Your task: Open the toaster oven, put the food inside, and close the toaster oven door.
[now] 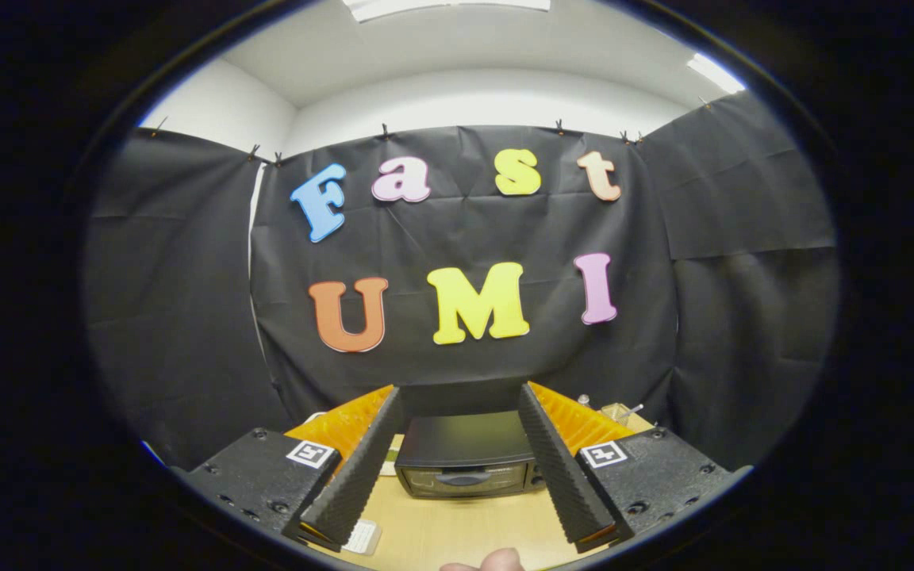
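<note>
Two fingers [461, 400] stand wide apart, holding nothing. Toaster oven [465, 464] sits between them toward the worktop's [457, 531] far edge, door apparently closed. Risk: a high approach overshoots the door handle [463, 479], and the fingers strike the oven top.

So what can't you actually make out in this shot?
- Food: hidden or unrecognisable in the gripper view; the open tool's ridged fingers cover the table's sides.
- Toaster oven interior: door shut, glass dark.
- Small items behind: too small.
- Hand: cut off.
</note>
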